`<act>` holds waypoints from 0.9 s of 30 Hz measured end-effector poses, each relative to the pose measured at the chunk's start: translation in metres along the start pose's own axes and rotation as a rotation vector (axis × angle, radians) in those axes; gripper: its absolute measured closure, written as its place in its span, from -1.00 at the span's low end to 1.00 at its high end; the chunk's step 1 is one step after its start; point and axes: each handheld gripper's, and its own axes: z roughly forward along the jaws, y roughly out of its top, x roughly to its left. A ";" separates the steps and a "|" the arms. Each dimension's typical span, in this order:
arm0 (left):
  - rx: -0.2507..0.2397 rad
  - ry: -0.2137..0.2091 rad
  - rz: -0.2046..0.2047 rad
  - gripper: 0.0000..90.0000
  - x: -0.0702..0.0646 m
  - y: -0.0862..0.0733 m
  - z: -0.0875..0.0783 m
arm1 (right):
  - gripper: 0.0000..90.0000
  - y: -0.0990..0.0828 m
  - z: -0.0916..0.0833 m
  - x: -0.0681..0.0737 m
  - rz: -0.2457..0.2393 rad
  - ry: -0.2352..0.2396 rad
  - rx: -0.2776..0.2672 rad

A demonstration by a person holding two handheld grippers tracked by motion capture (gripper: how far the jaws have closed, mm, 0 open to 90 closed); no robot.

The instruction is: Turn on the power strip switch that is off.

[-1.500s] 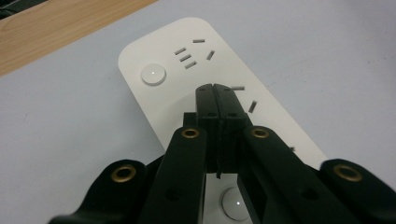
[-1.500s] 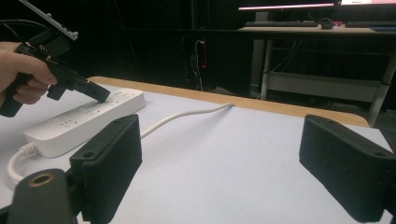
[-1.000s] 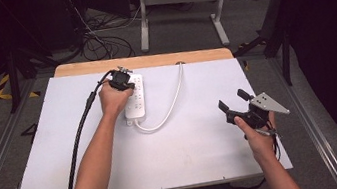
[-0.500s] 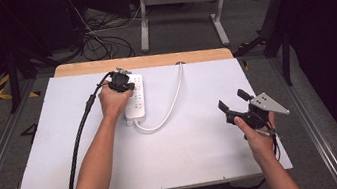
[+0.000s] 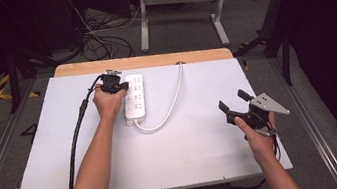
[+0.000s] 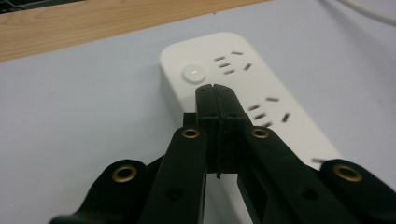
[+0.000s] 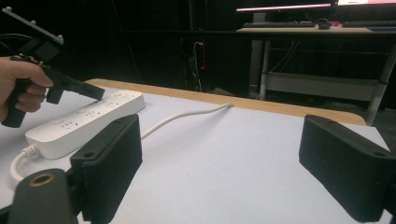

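Fingers, left gripper [image 6: 215, 91]: pressed together with nothing between them, their joined tips poised over the far end of the power strip, just short of its round button; whether they touch the casing cannot be told.
Fingers, right gripper [image 7: 219, 172]: standing wide apart with nothing between them, held above the bare surface well away from the strip.
Counter [image 5: 206, 159]: a broad white sheet over a wooden top, whose pale wood edge shows along the far side.
Power strip [image 5: 135, 96]: a long white bar lying flat on the far left part of the counter, running away from the person, with rows of socket slots on top.
Cord [image 5: 172, 101]: white, leaving the near end of the strip, curling round and running across to the far edge of the counter.
Left hand [image 5: 107, 101]: just beside the strip on its left, holding the gripper over its far end.
Right hand [image 5: 258, 134]: near the right edge of the counter.
Button [image 6: 194, 73]: small, round and white, at the strip's far end.
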 end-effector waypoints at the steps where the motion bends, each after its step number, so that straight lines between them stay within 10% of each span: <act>1: 0.000 0.000 0.000 1.00 0.000 0.000 0.000 | -0.70 0.000 0.000 0.000 0.002 0.001 0.001; 27: -0.038 0.006 0.065 1.00 -0.004 -0.004 0.002 | -0.70 -0.001 0.006 0.003 -0.002 0.012 0.011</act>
